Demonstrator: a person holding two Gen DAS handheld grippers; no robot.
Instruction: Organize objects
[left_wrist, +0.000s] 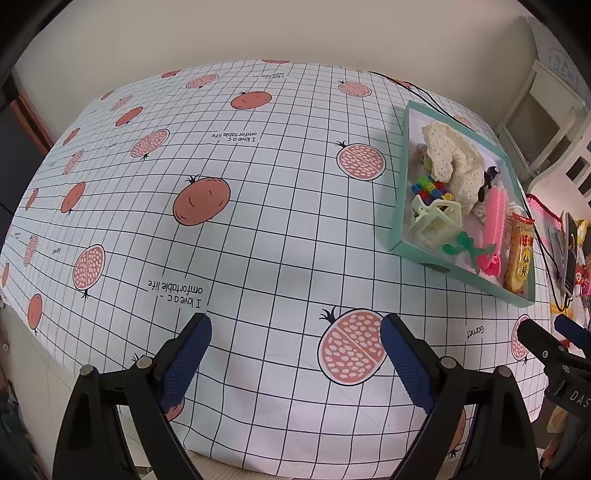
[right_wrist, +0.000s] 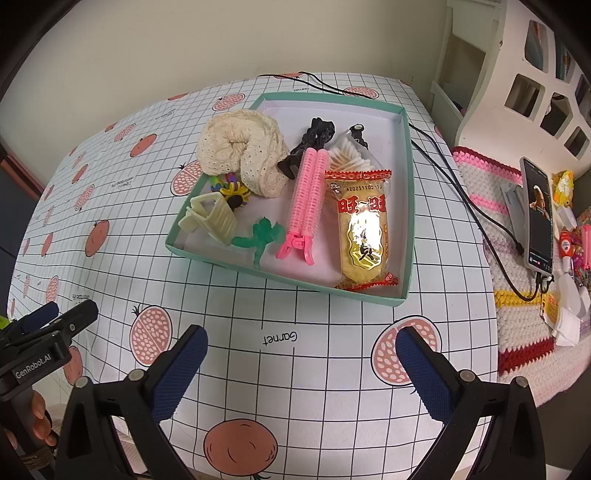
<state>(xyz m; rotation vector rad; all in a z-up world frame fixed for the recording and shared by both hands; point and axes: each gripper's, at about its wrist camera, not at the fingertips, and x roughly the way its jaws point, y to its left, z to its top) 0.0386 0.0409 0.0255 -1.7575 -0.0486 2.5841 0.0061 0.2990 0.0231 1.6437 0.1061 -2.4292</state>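
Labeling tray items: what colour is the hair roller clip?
Pink, with a brighter pink clip end; clearest in the right wrist view.

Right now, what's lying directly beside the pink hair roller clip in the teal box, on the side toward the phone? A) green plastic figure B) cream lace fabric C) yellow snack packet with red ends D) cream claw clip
C: in the right wrist view the yellow snack packet lies alongside the pink hair roller clip on the phone side of the teal box; the other three items sit on the roller's opposite side.
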